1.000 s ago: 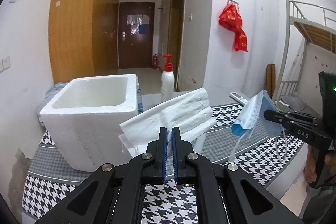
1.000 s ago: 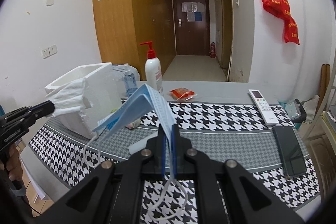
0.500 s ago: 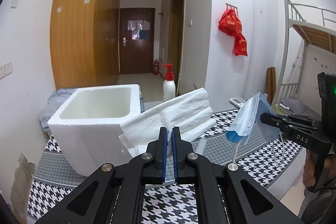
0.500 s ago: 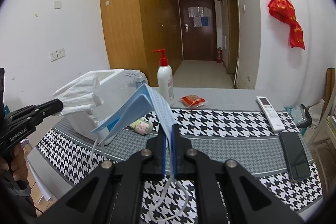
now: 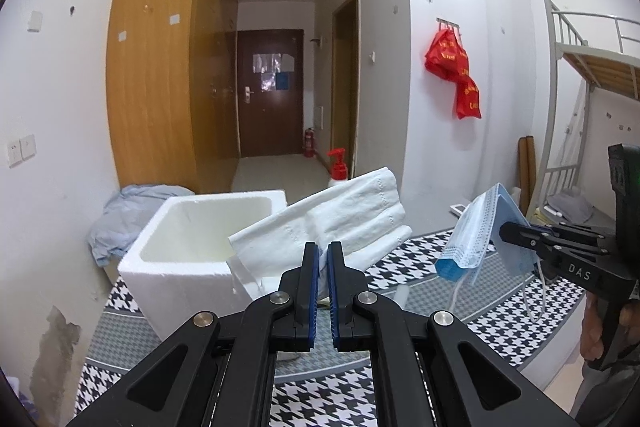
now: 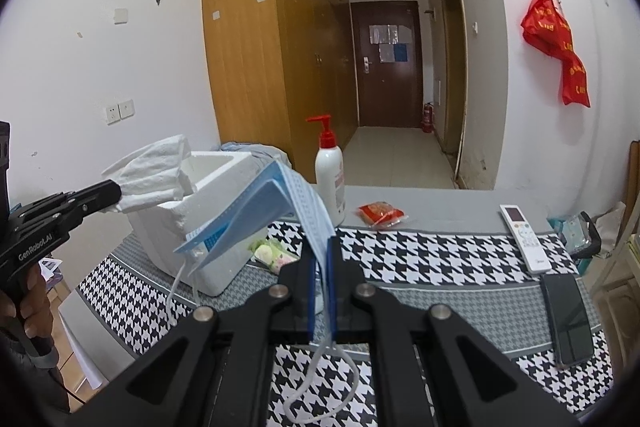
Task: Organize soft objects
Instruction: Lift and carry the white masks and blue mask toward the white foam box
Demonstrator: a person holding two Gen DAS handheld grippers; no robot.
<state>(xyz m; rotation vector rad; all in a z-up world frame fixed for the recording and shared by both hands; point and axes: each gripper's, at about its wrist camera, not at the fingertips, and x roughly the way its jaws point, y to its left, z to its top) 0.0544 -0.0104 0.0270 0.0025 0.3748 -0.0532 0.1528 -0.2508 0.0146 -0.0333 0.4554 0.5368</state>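
Observation:
My left gripper (image 5: pixel 323 250) is shut on a folded white paper towel (image 5: pixel 340 213), held in the air just right of the open white foam box (image 5: pixel 188 267). From the right wrist view the same towel (image 6: pixel 154 173) hangs over the foam box (image 6: pixel 208 203) near its rim. My right gripper (image 6: pixel 320 255) is shut on a blue face mask (image 6: pixel 264 207), whose white ear loops dangle below the fingers. In the left wrist view that mask (image 5: pixel 476 235) hangs at the right, above the houndstooth tablecloth (image 5: pixel 416 263).
A red-pump lotion bottle (image 6: pixel 330 179) stands behind the box. A red snack packet (image 6: pixel 380 214), a white remote (image 6: pixel 524 237), a dark phone (image 6: pixel 568 319) and a small floral soft item (image 6: pixel 274 255) lie on the table. Crumpled blue cloth (image 5: pixel 128 211) sits behind the box.
Both grippers have risen a little with their loads. The foam box and table sit lower in both views, and I see more of the box's inside.

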